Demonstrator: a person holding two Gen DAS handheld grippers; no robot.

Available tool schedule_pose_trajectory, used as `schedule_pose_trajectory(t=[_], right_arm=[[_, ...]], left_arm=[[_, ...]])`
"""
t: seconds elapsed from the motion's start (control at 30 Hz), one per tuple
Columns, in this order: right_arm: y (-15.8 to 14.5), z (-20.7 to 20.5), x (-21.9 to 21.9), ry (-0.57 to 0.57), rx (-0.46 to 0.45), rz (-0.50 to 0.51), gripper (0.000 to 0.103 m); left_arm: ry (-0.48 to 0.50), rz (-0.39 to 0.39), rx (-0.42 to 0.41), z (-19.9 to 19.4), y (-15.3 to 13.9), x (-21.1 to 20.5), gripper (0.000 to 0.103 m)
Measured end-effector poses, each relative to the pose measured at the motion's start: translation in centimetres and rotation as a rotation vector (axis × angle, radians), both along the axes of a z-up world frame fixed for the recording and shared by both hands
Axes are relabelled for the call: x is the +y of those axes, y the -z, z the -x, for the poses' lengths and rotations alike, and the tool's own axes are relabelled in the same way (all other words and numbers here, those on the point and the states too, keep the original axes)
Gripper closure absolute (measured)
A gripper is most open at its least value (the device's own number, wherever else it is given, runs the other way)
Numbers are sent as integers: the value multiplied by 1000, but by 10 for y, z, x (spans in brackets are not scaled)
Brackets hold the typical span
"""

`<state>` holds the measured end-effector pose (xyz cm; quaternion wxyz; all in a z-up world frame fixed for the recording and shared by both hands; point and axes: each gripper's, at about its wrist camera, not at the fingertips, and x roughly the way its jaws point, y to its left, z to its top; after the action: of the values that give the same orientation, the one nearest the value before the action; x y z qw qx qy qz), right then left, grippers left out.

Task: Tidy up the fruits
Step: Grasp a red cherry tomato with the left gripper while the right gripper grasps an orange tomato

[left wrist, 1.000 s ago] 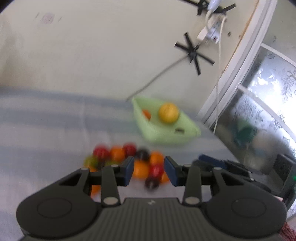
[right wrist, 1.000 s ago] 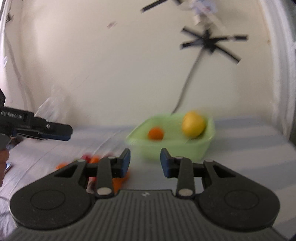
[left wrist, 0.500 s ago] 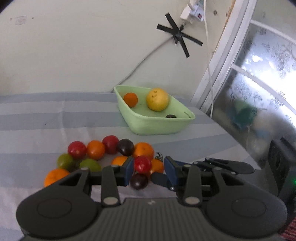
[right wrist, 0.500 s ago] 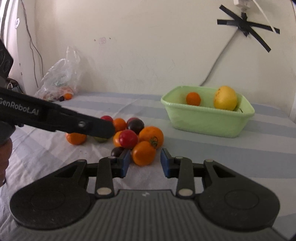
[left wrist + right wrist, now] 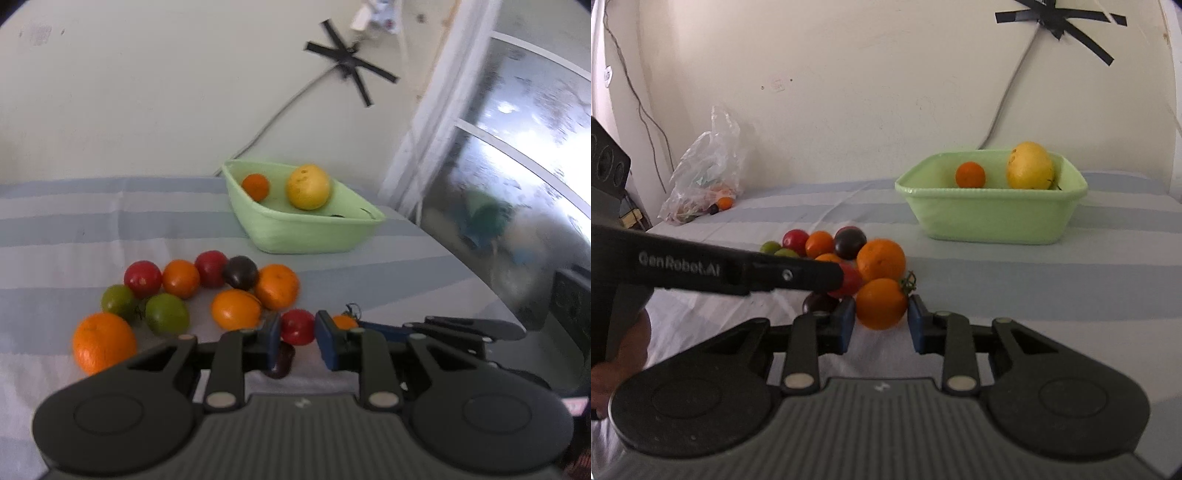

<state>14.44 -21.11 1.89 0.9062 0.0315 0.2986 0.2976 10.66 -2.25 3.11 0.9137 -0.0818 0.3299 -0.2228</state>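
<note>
A pile of red, orange, green and dark fruits lies on the striped cloth (image 5: 74, 229). My left gripper (image 5: 297, 339) is open with its pads either side of a red tomato (image 5: 297, 326), and a dark plum (image 5: 280, 362) lies just below. My right gripper (image 5: 881, 325) is open around an orange tomato (image 5: 881, 303) with a green stem. A light green tub (image 5: 306, 229) behind holds a small orange (image 5: 255, 187) and a yellow fruit (image 5: 308, 186); it also shows in the right wrist view (image 5: 993, 218).
A clear plastic bag (image 5: 705, 173) with fruit lies at the far left by the wall. A taped cable (image 5: 1008, 96) runs down the wall behind the tub. A window (image 5: 517, 166) is on the right. The left gripper's arm (image 5: 731, 271) crosses the right wrist view.
Both grippers have come down and closer to the pile. The left gripper's pads now flank the red tomato, and the right gripper's pads flank the orange tomato.
</note>
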Motion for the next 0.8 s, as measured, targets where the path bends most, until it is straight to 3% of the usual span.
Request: schedule_pose_trajectory(t=[0.27,0.67,0.8], right_arm=[[1,33,-4,7,-47,66,69],[3,46,-7,25,-87,112,69],[3,49,-9,29,-98,121,69]], left_arm=[[46,-88,-69,34,-1,-10,82],[85,-99,18,37,12,-16,75],[91,-105,27,36,16,-22,66]])
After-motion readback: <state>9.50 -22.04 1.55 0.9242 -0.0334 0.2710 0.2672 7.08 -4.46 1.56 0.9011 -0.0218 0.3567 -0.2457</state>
